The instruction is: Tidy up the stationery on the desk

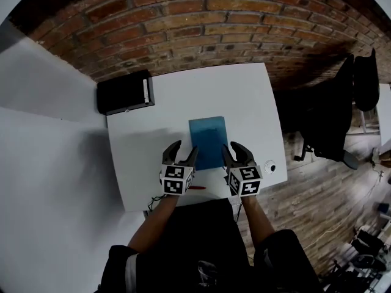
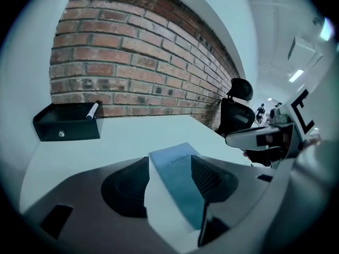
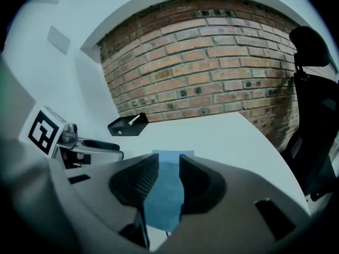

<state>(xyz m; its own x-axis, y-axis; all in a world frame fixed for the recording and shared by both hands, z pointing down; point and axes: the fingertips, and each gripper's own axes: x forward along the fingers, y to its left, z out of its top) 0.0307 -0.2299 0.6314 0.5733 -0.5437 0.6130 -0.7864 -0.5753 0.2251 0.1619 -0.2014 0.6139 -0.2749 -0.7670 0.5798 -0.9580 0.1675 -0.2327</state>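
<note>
The black tray (image 1: 125, 92) sits far ahead and to the left of the left gripper (image 1: 186, 149), at the desk's back corner, with a white pen (image 2: 92, 110) lying on its rim. The left gripper's jaws stand wide apart and grip nothing. Its inner jaw tip comes up to the left long edge of the blue notebook (image 1: 208, 140), and I cannot tell whether it touches the cover. A red pen (image 1: 197, 188) lies just behind and under this gripper, at the near desk edge.

The notebook lies flat between the two grippers and runs away from them. The right gripper (image 1: 234, 150) mirrors the left at the right long edge, its jaws also spread and empty, with the cover showing through the gap.

The step looks like taking up the notebook. A thin book lying flat gives the jaws little to bite on. It is probably best to lower one jaw to the desk (image 1: 244, 96) beside an edge, tip that edge up, then close on cover and pages together, with the other gripper steadying it.

Ahead of both grippers the desk is bare, so there is room to slide the book. A small round item (image 1: 270, 167) lies just right of the right gripper, close to the desk's right edge. Beyond that edge stands an office chair (image 1: 333, 121), so swings to the right should stay short.
</note>
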